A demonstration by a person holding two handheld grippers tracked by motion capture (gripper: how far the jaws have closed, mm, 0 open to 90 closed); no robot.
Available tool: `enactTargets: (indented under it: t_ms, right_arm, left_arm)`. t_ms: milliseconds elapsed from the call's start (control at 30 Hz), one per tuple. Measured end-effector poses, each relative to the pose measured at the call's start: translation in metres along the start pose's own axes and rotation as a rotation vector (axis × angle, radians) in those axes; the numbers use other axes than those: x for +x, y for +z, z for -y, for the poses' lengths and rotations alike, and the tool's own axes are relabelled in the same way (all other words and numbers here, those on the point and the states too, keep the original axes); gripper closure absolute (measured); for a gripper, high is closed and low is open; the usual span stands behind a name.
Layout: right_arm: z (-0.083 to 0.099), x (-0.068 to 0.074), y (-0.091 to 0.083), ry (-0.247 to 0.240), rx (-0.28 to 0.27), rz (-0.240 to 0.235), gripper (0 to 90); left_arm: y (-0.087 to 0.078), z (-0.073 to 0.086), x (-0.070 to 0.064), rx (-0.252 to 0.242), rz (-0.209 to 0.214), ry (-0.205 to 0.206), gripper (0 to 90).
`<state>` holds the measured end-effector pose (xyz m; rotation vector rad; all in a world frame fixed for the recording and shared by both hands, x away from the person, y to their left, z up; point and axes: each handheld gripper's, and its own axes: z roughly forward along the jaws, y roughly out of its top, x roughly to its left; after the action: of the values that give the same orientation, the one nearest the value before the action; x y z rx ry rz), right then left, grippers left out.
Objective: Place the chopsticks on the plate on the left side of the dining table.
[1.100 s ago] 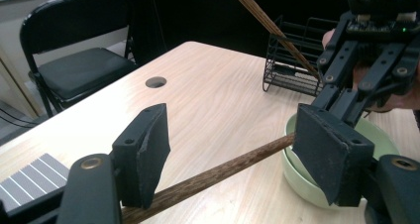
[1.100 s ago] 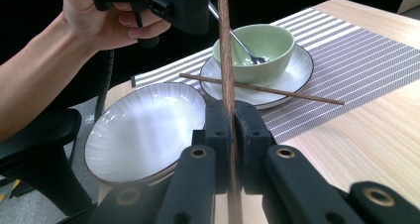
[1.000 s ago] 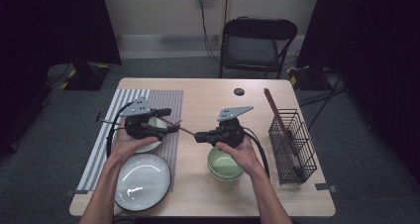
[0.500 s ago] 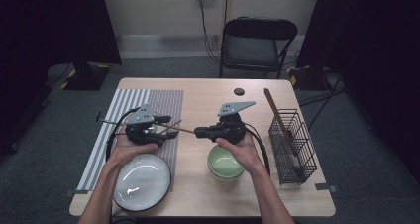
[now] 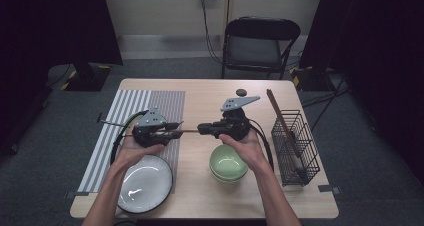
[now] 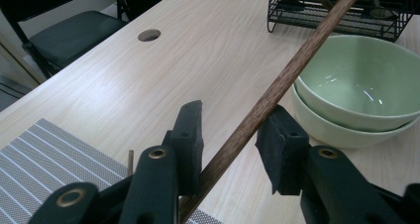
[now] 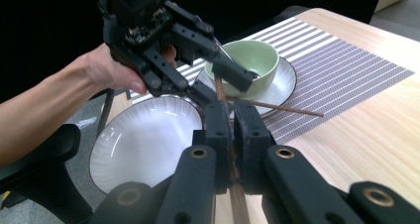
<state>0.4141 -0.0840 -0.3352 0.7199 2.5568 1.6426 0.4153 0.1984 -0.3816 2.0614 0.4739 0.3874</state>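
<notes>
Item: slender dark-brown wooden chopstick (image 5: 189,131), round and smooth-grained, held level above the pale wood-grain table (image 5: 200,93) between both tools.
Right gripper (image 7: 233,130): black jaws clamped on the chopstick.
Left gripper (image 6: 230,135): jaws parted, chopstick resting against one pad (loose).
Left gripper view: two stacked glossy pale-green bowls (image 6: 354,92) at 2 o'clock.
Right gripper view: ribbed white plate (image 7: 143,140) at 9 o'clock; second chopstick (image 7: 275,106) on the striped grey mat (image 7: 341,60).
Surroundings: black wire basket (image 5: 296,146) at 3 o'clock.

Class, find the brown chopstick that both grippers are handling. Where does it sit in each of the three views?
High view: the chopstick is at centre, bridging the left gripper and right gripper.
Left gripper view: it runs diagonally from bottom centre to top right, between parted jaws.
Right gripper view: it is at centre, clamped in shut jaws.
Shared landmark: the striped mat.
</notes>
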Motion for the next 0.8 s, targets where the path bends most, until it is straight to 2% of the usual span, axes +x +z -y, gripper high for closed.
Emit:
enactTargets:
  t_ms: [67, 167, 267, 300, 367, 400, 567, 633, 667, 700, 733, 800]
  right_arm:
    - [-0.005, 0.002, -0.001, -0.008, 0.003, 0.011, 86.3]
    - [-0.011, 0.006, -0.003, -0.027, 0.006, 0.020, 86.4]
    - [-0.017, 0.006, -0.004, -0.031, -0.009, 0.009, 86.6]
    - [-0.020, 0.006, -0.005, -0.032, -0.012, 0.008, 86.6]
    - [-0.025, 0.006, -0.006, -0.039, -0.027, 0.000, 86.5]
    - [-0.028, 0.006, -0.007, -0.043, -0.035, 0.022, 86.4]
    - [-0.038, 0.001, -0.009, -0.045, -0.066, 0.042, 85.1]
    - [-0.042, -0.001, -0.010, -0.062, -0.079, 0.050, 80.1]
    - [-0.044, -0.001, -0.010, -0.069, -0.075, 0.084, 77.8]
    - [-0.046, -0.001, -0.010, -0.072, -0.078, 0.090, 77.2]
    - [-0.047, -0.002, -0.011, -0.071, -0.091, 0.075, 75.9]
    - [-0.048, -0.003, -0.009, -0.065, -0.104, 0.083, 71.6]
  left_arm:
    - [0.000, 0.000, 0.000, -0.011, 0.006, -0.015, 64.1]
    - [0.000, 0.000, -0.002, -0.016, 0.017, -0.012, 66.6]
    - [0.001, 0.000, -0.004, -0.012, 0.034, -0.009, 69.8]
    - [0.002, 0.000, -0.005, -0.016, 0.054, -0.010, 71.1]
    - [0.003, -0.001, -0.007, -0.021, 0.065, -0.004, 73.6]
    - [0.004, -0.001, -0.009, -0.025, 0.068, -0.003, 74.8]
    - [0.004, -0.006, -0.016, -0.032, 0.097, 0.031, 80.7]
    - [0.003, -0.008, -0.019, -0.044, 0.121, 0.029, 83.4]
    - [0.002, -0.009, -0.020, -0.053, 0.117, 0.025, 84.3]
    - [0.002, -0.010, -0.021, -0.062, 0.130, 0.017, 84.5]
    - [0.001, -0.010, -0.021, -0.068, 0.135, 0.017, 84.5]
    - [0.000, -0.010, -0.020, -0.080, 0.136, 0.003, 84.5]
